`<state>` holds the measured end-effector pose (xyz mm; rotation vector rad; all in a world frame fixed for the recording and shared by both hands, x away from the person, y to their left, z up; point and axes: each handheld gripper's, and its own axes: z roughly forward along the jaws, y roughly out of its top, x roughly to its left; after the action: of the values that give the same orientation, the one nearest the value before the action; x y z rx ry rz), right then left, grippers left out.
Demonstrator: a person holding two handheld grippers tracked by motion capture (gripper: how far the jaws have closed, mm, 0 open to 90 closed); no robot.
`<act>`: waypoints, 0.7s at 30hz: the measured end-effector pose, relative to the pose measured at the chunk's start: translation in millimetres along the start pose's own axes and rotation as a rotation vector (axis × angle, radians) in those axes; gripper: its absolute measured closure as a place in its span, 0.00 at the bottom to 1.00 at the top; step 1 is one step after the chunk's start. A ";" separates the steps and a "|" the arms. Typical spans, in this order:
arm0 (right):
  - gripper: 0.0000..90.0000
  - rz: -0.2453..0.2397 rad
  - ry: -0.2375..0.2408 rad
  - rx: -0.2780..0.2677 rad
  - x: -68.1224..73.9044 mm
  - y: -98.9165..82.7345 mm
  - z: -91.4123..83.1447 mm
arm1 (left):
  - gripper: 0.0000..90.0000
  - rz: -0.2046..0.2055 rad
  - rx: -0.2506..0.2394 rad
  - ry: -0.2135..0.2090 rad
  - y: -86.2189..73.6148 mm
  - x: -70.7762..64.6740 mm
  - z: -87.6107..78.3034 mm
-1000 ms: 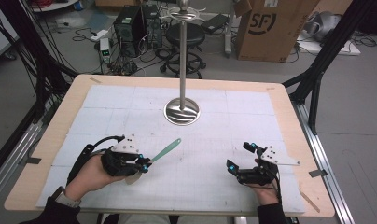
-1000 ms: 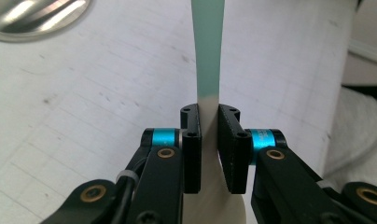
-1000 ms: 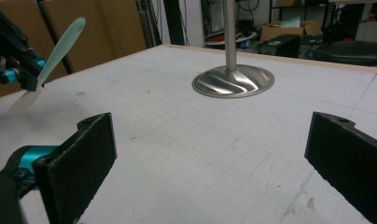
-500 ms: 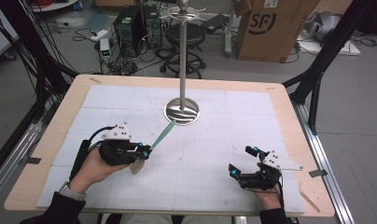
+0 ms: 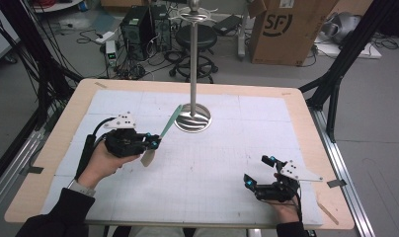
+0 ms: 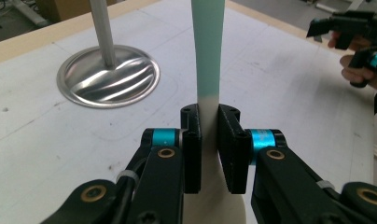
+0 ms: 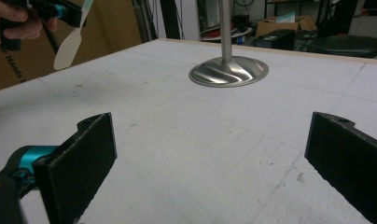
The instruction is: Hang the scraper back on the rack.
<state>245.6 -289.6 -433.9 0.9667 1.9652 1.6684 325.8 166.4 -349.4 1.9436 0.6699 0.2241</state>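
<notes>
Currently, the left gripper is clamping a light, probably flexible spatula mid-handle; the right gripper is gaping empty.

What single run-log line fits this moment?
left gripper: shut on spatula | spatula: lifted, handle toward stand | right gripper: open, empty

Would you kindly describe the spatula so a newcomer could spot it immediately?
Start at the metal stand mid-table, then look left to the left gripper. Clamped in its jaws is the spatula: a teal handle slanting toward the stand and a cream blade, the only coloured utensil here.
</notes>
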 end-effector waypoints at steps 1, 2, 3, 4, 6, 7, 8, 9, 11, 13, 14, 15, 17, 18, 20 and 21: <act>0.01 -0.003 0.003 0.004 0.3 0.0 0.9 | 0.89 0.004 0.001 0.005 1.7 0.0 1.6; 0.01 -0.003 0.006 0.005 0.8 0.1 1.7 | 0.89 0.010 -0.003 0.006 3.5 0.0 2.9; 0.01 -0.006 0.008 0.007 0.9 0.2 2.1 | 0.89 0.013 -0.012 0.004 5.4 0.6 3.8; 0.01 -0.007 0.008 0.007 1.0 0.2 2.4 | 0.89 0.013 -0.024 0.005 7.3 1.0 4.2; 0.01 -0.007 0.007 0.004 0.4 0.3 2.1 | 0.89 0.006 -0.055 0.009 10.8 3.3 4.1; 0.01 -0.004 0.007 0.003 0.1 0.2 1.7 | 0.89 0.009 -0.064 0.020 12.4 5.1 3.6; 0.01 -0.005 0.006 0.003 -0.3 0.3 1.3 | 0.89 0.004 -0.071 0.030 13.7 7.3 3.1; 0.01 -0.006 0.004 0.001 -0.6 0.4 1.0 | 0.89 -0.005 -0.072 0.032 14.9 9.8 2.7; 0.01 -0.006 0.007 0.000 -0.2 0.7 0.7 | 0.89 -0.003 -0.070 0.051 16.8 13.4 2.0; 0.01 -0.012 0.010 -0.002 0.6 1.3 1.2 | 0.89 0.000 -0.074 0.053 18.5 15.8 1.0; 0.01 -0.013 0.012 0.000 0.9 1.3 1.6 | 0.89 0.002 -0.077 0.054 19.8 16.6 0.5; 0.01 -0.013 0.013 -0.001 1.0 1.2 2.2 | 0.89 0.004 -0.082 0.053 21.2 17.1 0.0; 0.01 -0.016 0.010 0.005 1.3 0.8 2.4 | 0.89 0.019 -0.093 0.055 24.9 18.2 -1.8; 0.01 -0.016 0.011 0.005 1.2 0.8 2.3 | 0.89 0.023 -0.096 0.052 26.3 19.0 -2.8; 0.01 -0.019 0.012 0.001 0.6 0.8 2.3 | 0.89 0.026 -0.117 0.050 30.4 20.9 -5.0; 0.01 -0.019 0.012 0.001 0.5 0.8 2.4 | 0.89 0.022 -0.116 0.047 32.8 21.9 -5.6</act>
<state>247.1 -287.6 -433.6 0.9381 1.9772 1.6661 353.1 172.0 -321.0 1.8401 0.6527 0.3164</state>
